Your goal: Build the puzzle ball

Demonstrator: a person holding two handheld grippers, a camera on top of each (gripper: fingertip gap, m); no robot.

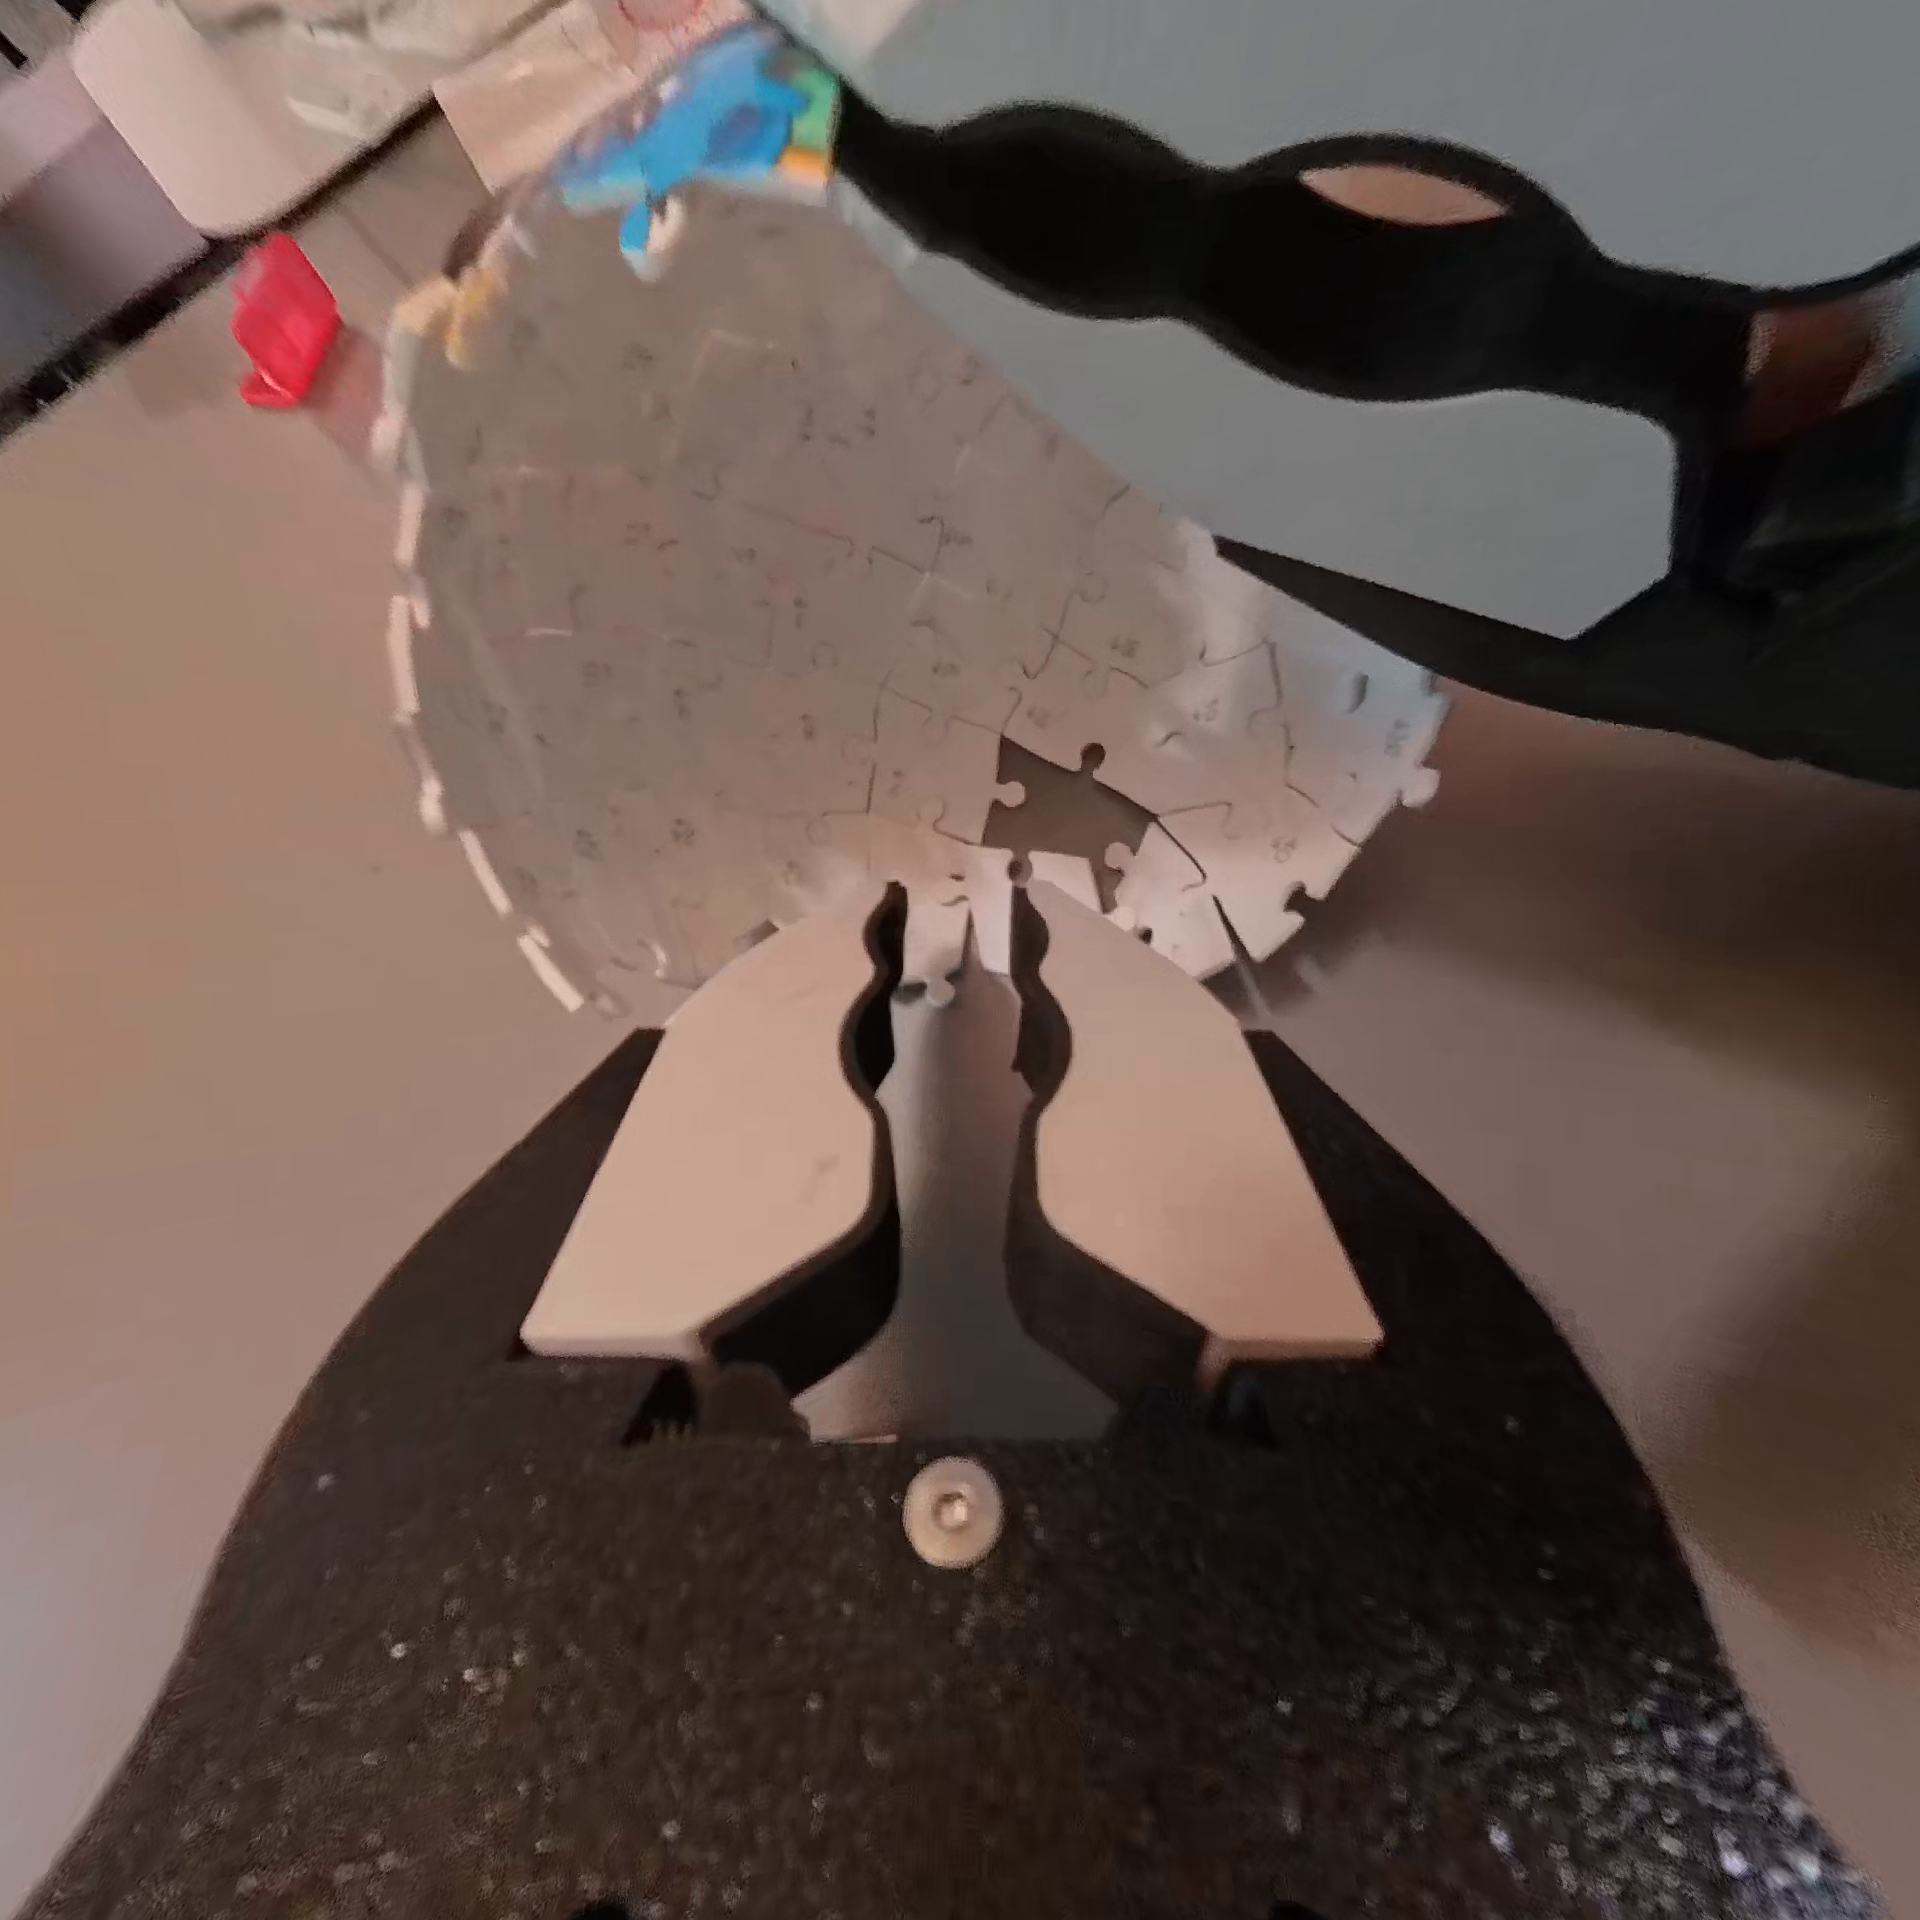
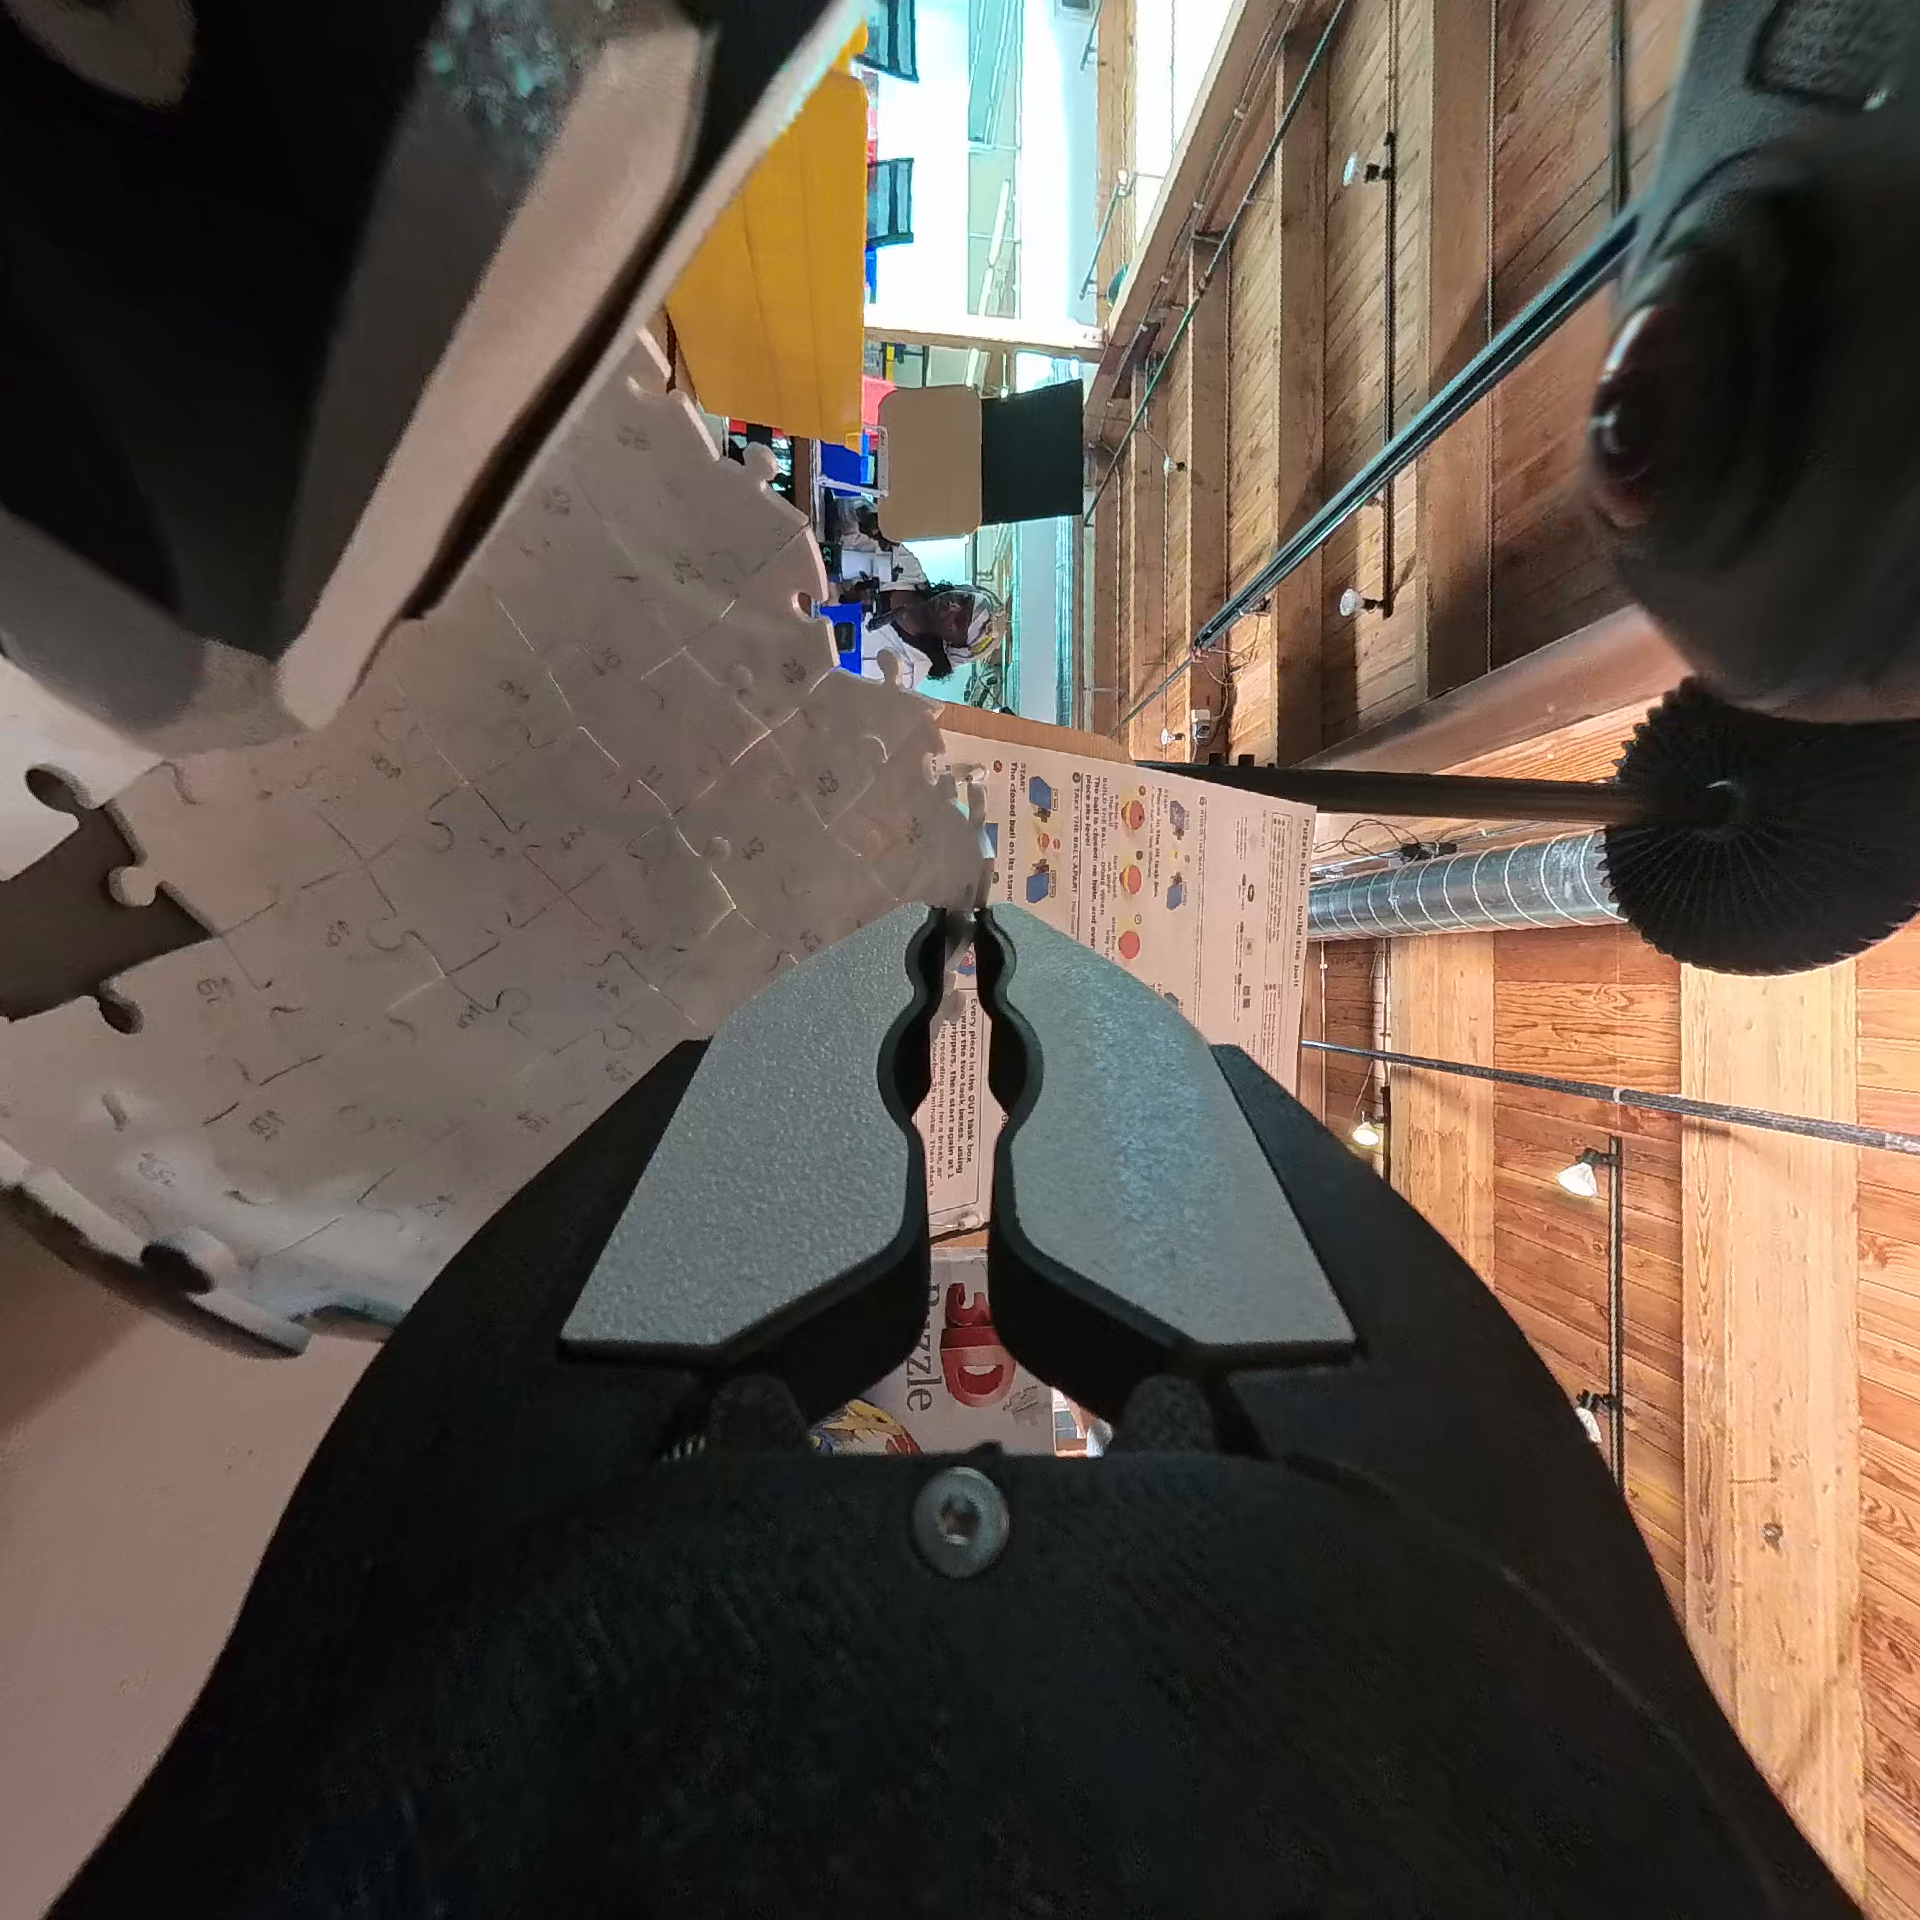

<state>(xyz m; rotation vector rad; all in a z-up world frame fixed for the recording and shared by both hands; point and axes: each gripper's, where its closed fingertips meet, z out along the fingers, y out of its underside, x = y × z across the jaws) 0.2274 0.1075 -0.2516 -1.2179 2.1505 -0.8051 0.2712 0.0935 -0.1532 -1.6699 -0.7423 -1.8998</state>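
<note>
White plastic makes up the curved shell of interlocked puzzle pieces [image 1: 727,623], a partly built ball seen from its inner, concave side, held up in the air between the two grippers above a smooth beige tabletop [image 1: 187,935]. Each piece carries a small printed mark on its pale back, and the seams between pieces show as fine curved lines. The shell's rim is ragged with tabs and notches all the way round. Near the lower edge a piece-shaped gap [image 1: 1070,805] opens in the wall, dark behind. At the far top rim, a patch of the printed outer face shows in blue, green and orange [image 1: 727,135], blurred.

From the right wrist view the same shell [image 2: 499,831] spreads leftward, its missing-piece hole at the far left edge.

The left gripper [image 1: 966,935] has its jaws drawn narrow, pinching the shell's lower rim just below the gap. The right gripper [image 2: 961,925] has its jaws nearly together, clamped on the shell's thin edge at the tips; in the left wrist view it reaches in from the upper right to the coloured rim.

A small red block [image 1: 281,317] sits on the table, well apart.
</note>
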